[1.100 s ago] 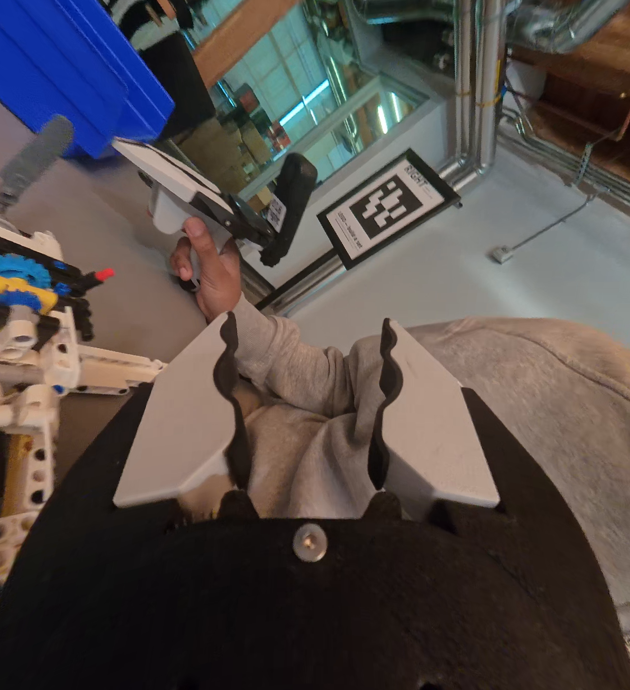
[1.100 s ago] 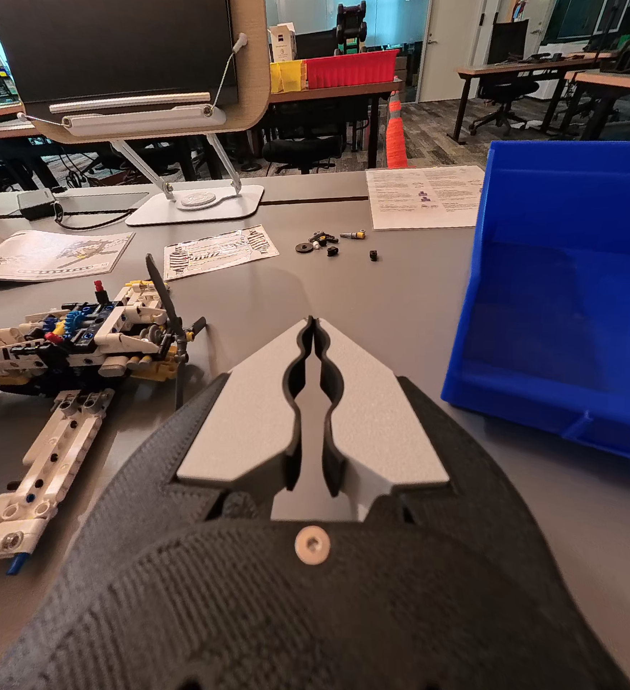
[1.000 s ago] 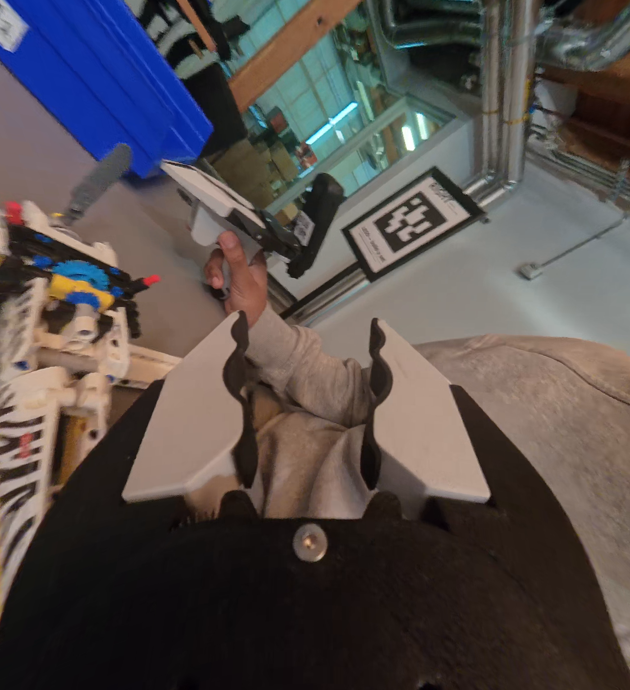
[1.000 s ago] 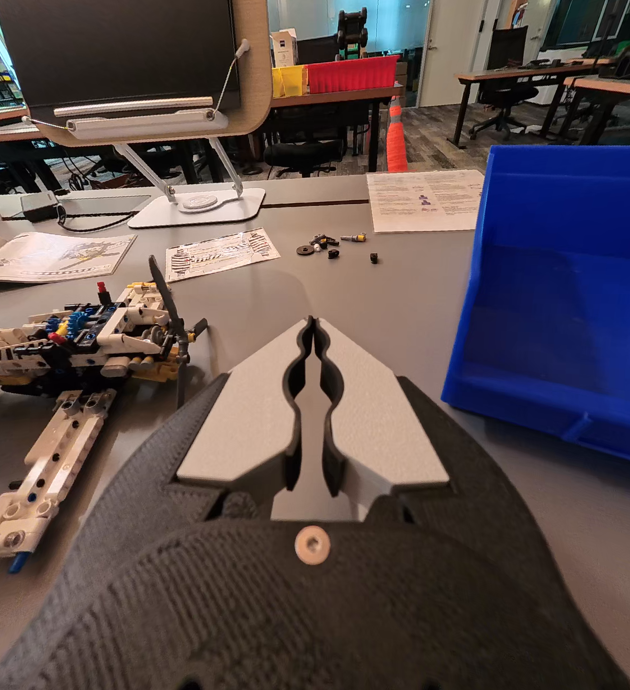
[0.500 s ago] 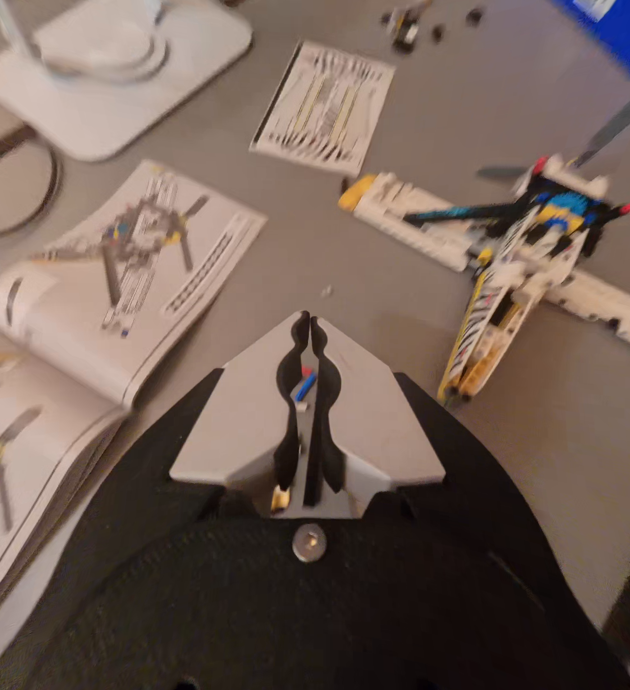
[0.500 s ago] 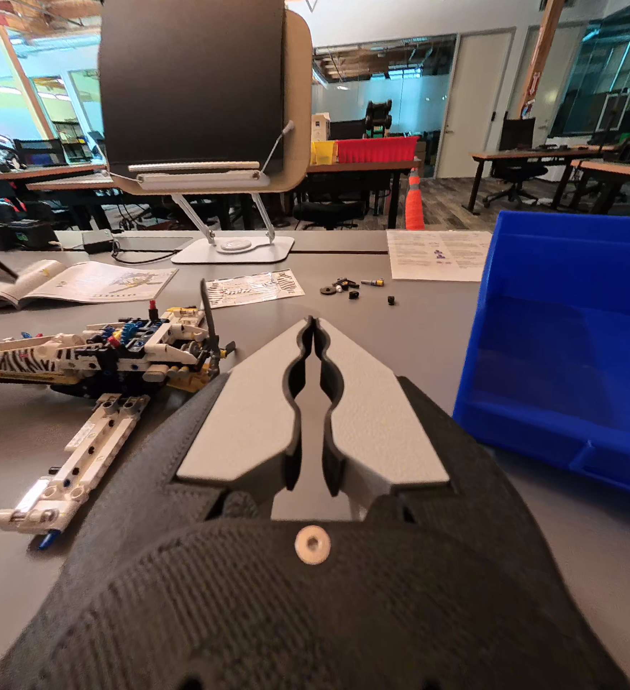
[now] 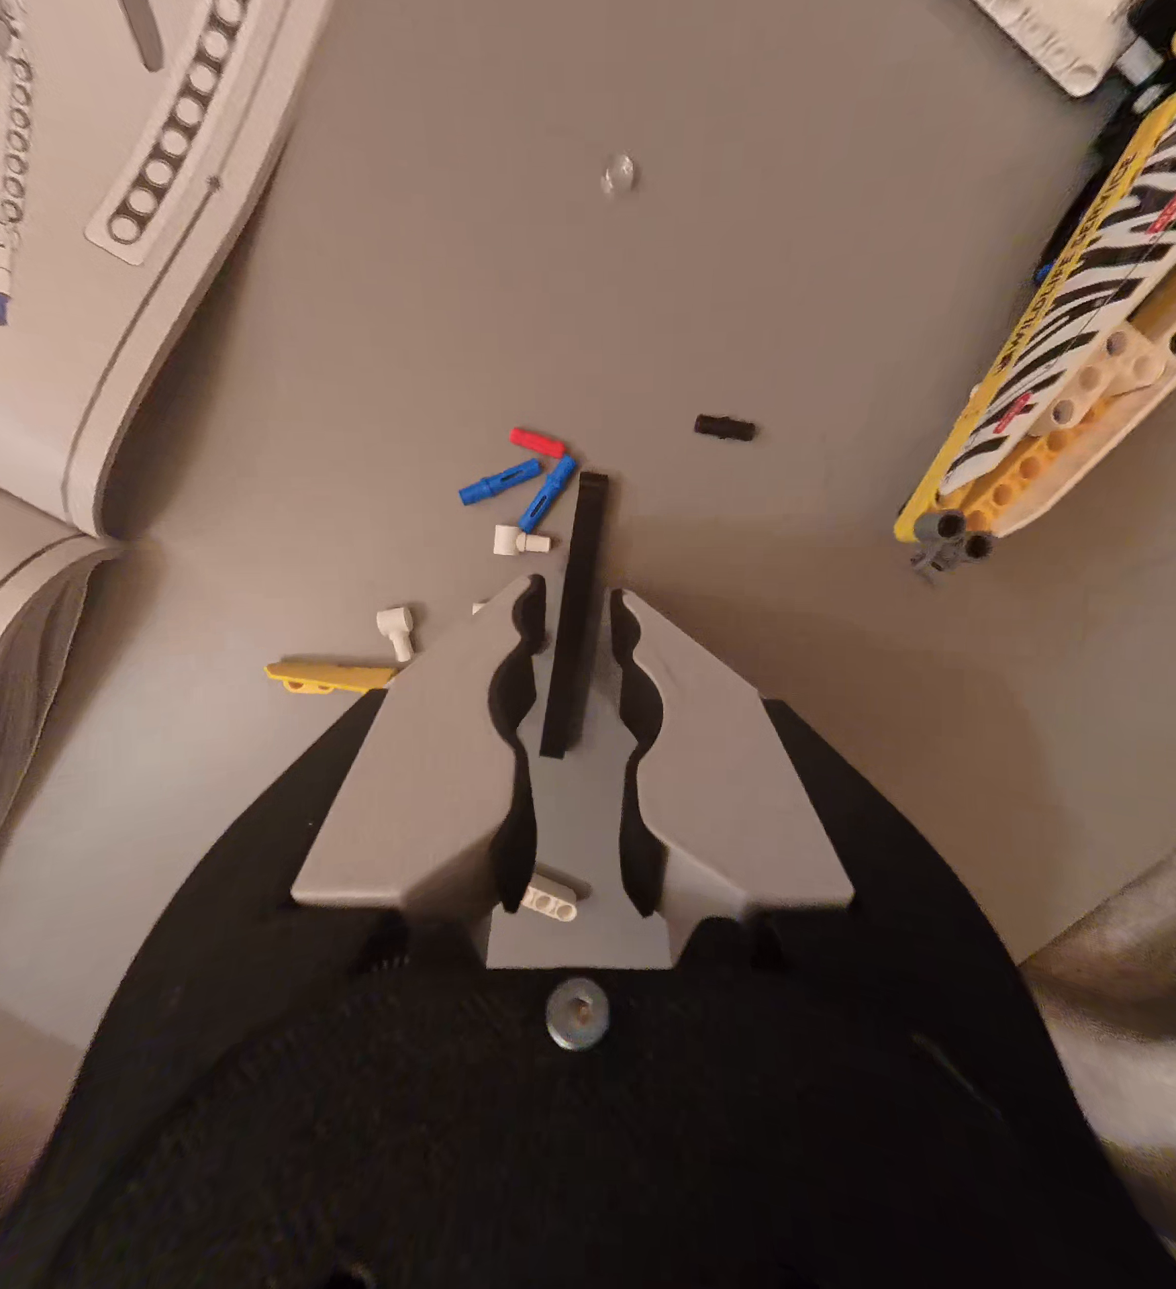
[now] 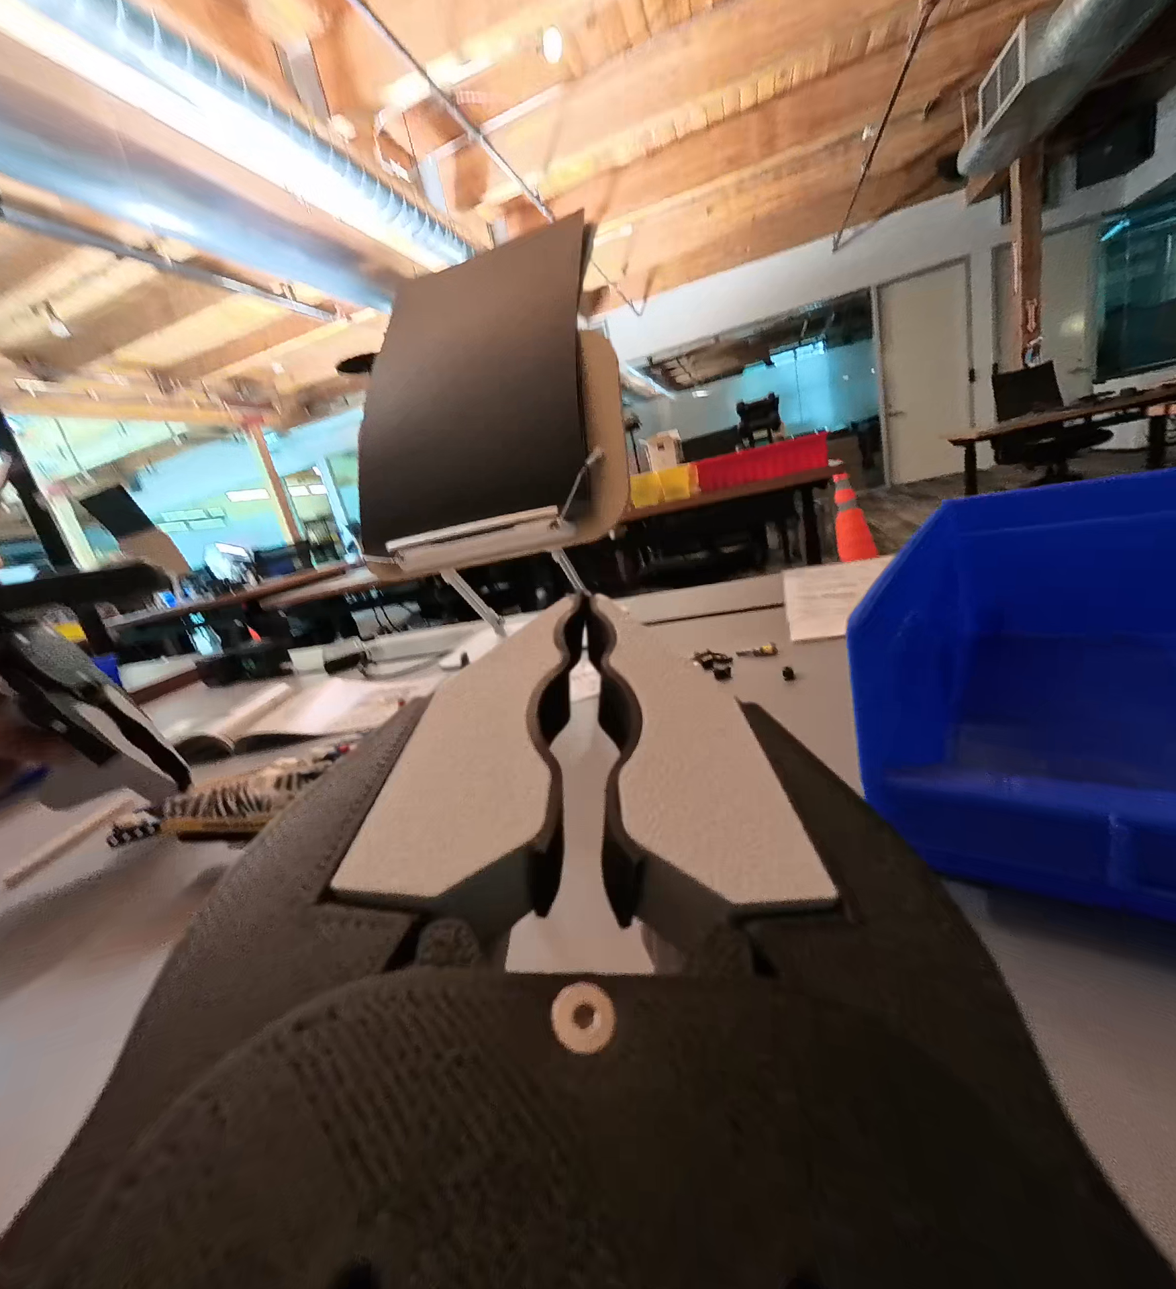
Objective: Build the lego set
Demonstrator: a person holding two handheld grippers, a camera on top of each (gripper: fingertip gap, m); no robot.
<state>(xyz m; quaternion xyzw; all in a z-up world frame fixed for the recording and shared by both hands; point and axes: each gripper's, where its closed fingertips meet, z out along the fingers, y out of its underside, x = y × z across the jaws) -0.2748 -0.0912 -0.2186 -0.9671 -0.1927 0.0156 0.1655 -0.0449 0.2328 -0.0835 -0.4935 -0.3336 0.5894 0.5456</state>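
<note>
My left gripper (image 7: 576,589) points down at the grey table and is open, its tips either side of a long black beam (image 7: 589,516) that lies flat; the jaws are wider than the beam. Loose pieces lie around: a red pin (image 7: 536,441), two blue pins (image 7: 499,483), white connectors (image 7: 519,540), a yellow piece (image 7: 331,676), a black pin (image 7: 725,426). The zebra-striped plane model (image 7: 1094,314) lies to the right and also shows in the right wrist view (image 8: 222,809). My right gripper (image 8: 585,607) is shut and empty, tilted up above the table.
An open instruction booklet (image 7: 83,209) lies at the left. A blue bin (image 8: 1059,697) stands at the right, with small dark parts (image 8: 718,662) and a paper sheet (image 8: 829,607) behind. A dark screen on a stand (image 8: 480,432) is at the back. My left gripper's tips are some 4 cm from the red pin (image 7: 536,441). The yellow piece (image 7: 331,676) is about 7 cm from my left fingertips and 50 cm from my right.
My left gripper swung from facing the person down to the table, shut on the way, then opened over the black beam. My right gripper tilted upward and stayed shut.
</note>
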